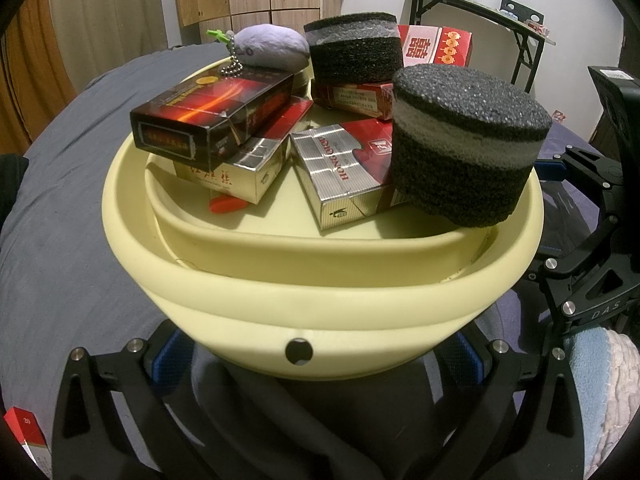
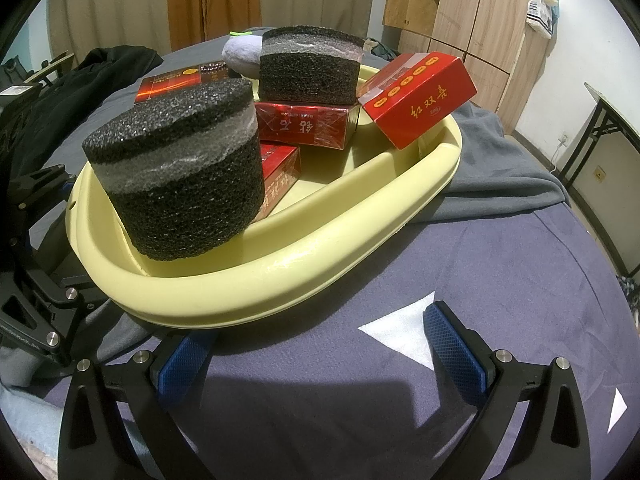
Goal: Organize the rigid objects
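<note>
While the pale yellow basin (image 1: pixel 320 280) sits on the bed's dark blanket (image 2: pixel 480 280), it is crowded with boxes and two black foam cylinders; the nearer cylinder (image 1: pixel 468 148) leans over the basin's rim. The left gripper (image 1: pixel 316 356) spreads wide around the basin's near wall, and the right gripper (image 2: pixel 320 352) hangs empty and spread beside it. A silver pack (image 1: pixel 336 168) reads "HONGHE". A purple plush (image 1: pixel 272 46) lies at the back.

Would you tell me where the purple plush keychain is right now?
The purple plush keychain sits at the yellow basin's far rim, left of the far foam cylinder in the left wrist view, behind the black-and-red box.
</note>
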Available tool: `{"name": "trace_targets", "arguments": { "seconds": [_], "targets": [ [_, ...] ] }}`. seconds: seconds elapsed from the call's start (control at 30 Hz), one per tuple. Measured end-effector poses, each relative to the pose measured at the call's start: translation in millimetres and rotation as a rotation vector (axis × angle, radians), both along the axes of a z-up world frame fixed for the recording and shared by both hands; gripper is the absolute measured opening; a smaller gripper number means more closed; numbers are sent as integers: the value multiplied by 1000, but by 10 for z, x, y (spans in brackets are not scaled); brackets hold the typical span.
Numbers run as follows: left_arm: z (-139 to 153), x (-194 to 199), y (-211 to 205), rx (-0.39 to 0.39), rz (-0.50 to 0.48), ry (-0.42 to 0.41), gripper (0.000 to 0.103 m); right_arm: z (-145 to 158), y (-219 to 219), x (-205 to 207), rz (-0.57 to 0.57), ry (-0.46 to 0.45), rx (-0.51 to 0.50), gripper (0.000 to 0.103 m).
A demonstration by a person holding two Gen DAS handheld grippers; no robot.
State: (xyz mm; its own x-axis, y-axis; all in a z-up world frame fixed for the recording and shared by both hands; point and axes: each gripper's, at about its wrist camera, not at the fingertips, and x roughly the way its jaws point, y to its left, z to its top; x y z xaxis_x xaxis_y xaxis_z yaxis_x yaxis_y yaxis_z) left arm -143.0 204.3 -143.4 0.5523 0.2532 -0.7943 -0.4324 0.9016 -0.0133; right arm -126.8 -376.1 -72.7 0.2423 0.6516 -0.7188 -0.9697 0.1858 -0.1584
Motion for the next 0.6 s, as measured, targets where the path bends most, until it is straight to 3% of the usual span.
{"name": "trace_targets", "arguments": {
  "seconds": [0.6],
  "targets": [
    [-8,4,-12,0,0,0,103,0,-1,-2,0,0,0,103]
  ]
}}
